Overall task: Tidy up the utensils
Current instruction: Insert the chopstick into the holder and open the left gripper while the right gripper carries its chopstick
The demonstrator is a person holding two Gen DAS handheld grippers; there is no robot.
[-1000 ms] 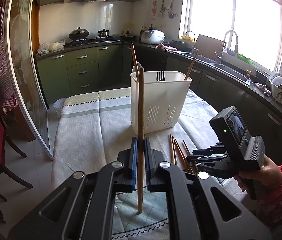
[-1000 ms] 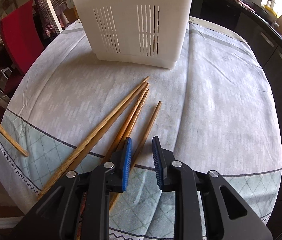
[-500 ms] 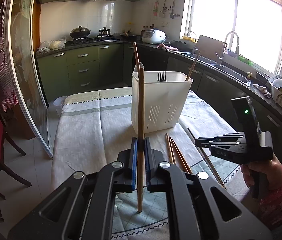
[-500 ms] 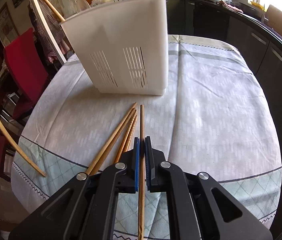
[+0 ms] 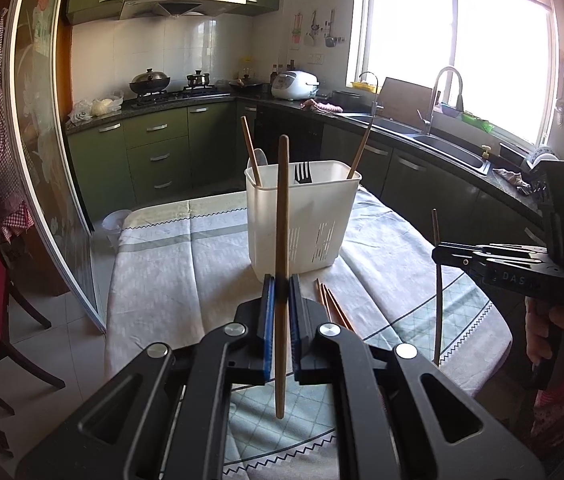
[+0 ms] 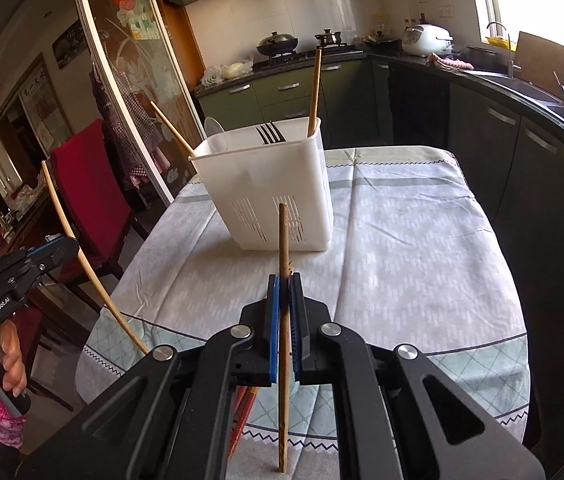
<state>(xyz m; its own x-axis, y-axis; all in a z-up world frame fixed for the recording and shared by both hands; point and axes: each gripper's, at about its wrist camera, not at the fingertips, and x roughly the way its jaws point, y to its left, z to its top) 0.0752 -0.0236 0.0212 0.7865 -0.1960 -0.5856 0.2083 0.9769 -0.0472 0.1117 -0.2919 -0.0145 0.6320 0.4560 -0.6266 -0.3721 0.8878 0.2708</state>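
A white slotted utensil holder (image 5: 302, 216) stands on the table; it also shows in the right wrist view (image 6: 270, 184). It holds two chopsticks, a black fork (image 5: 303, 173) and a spoon. My left gripper (image 5: 280, 300) is shut on a wooden chopstick (image 5: 281, 220), held upright in front of the holder. My right gripper (image 6: 285, 300) is shut on another chopstick (image 6: 283, 240), lifted above the table and upright. Several loose chopsticks (image 5: 332, 306) lie on the cloth below.
The table has a pale patterned cloth (image 6: 402, 248). A red chair (image 6: 90, 200) stands at its left. Green kitchen cabinets (image 5: 154, 152), a stove and a sink counter (image 5: 422, 132) run behind and to the right.
My right gripper closed on a chopstick from the pile and lifted it upright off the table. My left gripper kept its chopstick and rose slightly.
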